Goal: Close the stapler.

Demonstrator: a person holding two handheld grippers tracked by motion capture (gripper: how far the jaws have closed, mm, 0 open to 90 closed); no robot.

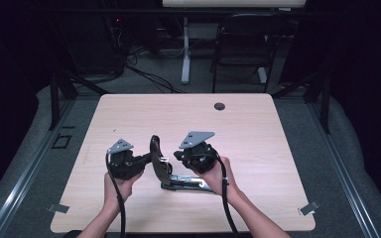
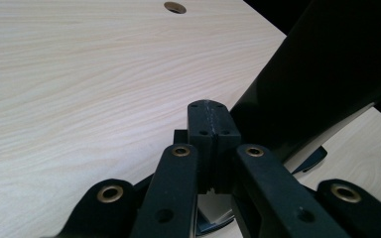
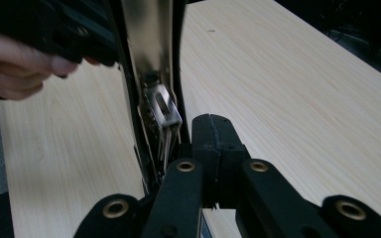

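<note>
High view: I see a stapler (image 1: pixel 171 171) standing open near the front middle of the pale wood-grain desk (image 1: pixel 258 134), its black top arm swung up and its shiny metal base lying flat. My left claw (image 1: pixel 146 158) sits just left of the raised arm, its tip against it; my right claw (image 1: pixel 178 155) sits just right of it. In the left claw's own view my jaws are pressed together on nothing, the smooth black arm (image 2: pixel 322 74) beside them. In the right claw's view my jaws are likewise closed and empty, next to the polished steel staple channel (image 3: pixel 151 54).
</note>
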